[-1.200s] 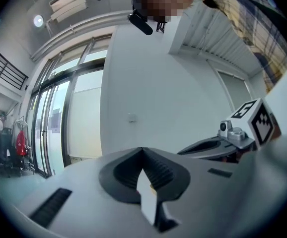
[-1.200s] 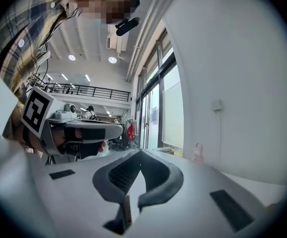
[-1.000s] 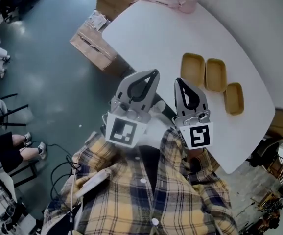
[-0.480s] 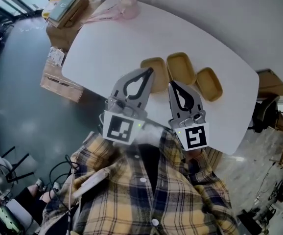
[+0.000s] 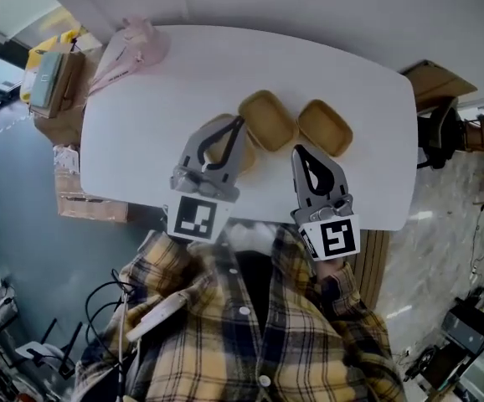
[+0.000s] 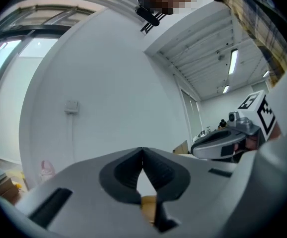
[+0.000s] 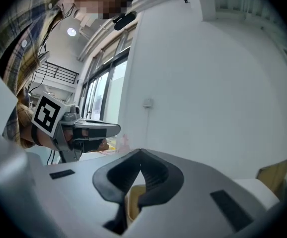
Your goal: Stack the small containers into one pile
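Left claw (image 5: 240,122) and right claw (image 5: 299,151) both closed, empty, near three unstacked tan containers (image 5: 268,120), white table (image 5: 141,141)

Three shallow tan containers, unstacked, open side up, in a row near the table's (image 5: 141,124) near edge: left container (image 5: 211,130), middle container (image 5: 267,121), right container (image 5: 325,127).

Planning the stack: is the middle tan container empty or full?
Empty. In the head view the middle container sits open side up, showing only its bare tan floor.
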Available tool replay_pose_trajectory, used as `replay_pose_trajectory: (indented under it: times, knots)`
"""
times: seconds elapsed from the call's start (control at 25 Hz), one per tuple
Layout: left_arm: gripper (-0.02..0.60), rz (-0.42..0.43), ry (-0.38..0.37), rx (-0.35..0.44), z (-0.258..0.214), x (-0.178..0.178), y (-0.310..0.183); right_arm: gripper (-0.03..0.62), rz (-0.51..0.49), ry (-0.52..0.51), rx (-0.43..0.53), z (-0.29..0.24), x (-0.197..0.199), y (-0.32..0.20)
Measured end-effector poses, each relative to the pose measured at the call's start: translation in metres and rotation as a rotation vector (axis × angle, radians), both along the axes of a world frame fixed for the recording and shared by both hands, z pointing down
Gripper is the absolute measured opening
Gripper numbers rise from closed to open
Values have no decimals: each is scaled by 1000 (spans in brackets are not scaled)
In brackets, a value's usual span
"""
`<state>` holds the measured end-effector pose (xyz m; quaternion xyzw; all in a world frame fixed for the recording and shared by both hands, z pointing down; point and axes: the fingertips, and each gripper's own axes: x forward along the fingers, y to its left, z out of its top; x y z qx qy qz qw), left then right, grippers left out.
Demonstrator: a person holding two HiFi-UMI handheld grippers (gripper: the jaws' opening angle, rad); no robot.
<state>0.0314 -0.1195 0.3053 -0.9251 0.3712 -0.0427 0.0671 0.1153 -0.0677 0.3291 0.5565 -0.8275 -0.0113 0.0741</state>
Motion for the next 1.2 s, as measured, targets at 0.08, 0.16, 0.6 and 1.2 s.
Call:
replay_pose_trajectory:
  times: [0.08, 0.16, 0.6, 1.2]
  knots:
    - [17, 35, -10, -19, 4, 5, -9, 15, 56, 1, -9, 1, 12, -5]
    - [18, 59, -20, -39, 10, 6, -19, 15, 103, 4, -20, 2, 20, -10]
    - [18, 124, -122, -160, 53, -15, -52, 15, 193, 17, -105, 25, 14, -23]
    - [64, 267, -282, -399, 147, -29, -71, 15, 177, 30, -198, 52, -14, -31]
